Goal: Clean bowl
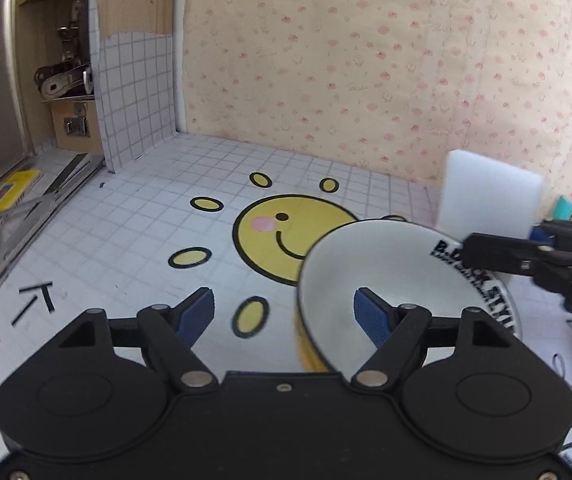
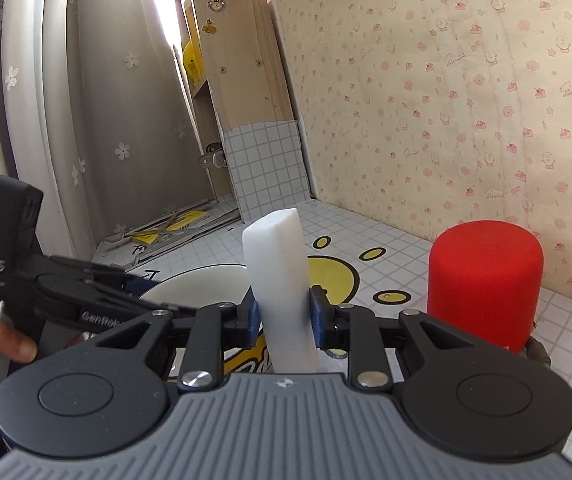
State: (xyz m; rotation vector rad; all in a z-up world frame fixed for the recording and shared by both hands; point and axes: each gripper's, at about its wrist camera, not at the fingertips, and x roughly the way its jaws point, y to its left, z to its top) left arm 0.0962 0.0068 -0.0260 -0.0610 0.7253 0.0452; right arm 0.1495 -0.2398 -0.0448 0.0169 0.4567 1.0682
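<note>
A bowl (image 1: 385, 276), white inside with black lettering on its rim and yellow outside, sits on the tiled table, tilted toward me. My left gripper (image 1: 284, 314) is open; its right blue pad (image 1: 369, 314) is inside the bowl and its left pad (image 1: 196, 312) is outside, so the jaws straddle the near rim. My right gripper (image 2: 284, 312) is shut on a white sponge block (image 2: 282, 280). In the left wrist view the sponge (image 1: 485, 196) is held just above the bowl's far right rim. The bowl's rim (image 2: 202, 276) shows behind the sponge in the right wrist view.
A red cylinder (image 2: 485, 284) stands on the table at the right. The table top (image 1: 146, 216) has white tile print with a yellow smiling sun. A wooden shelf unit (image 1: 74, 60) with metal parts stands at the back left. Patterned wallpaper (image 1: 365, 60) closes the back.
</note>
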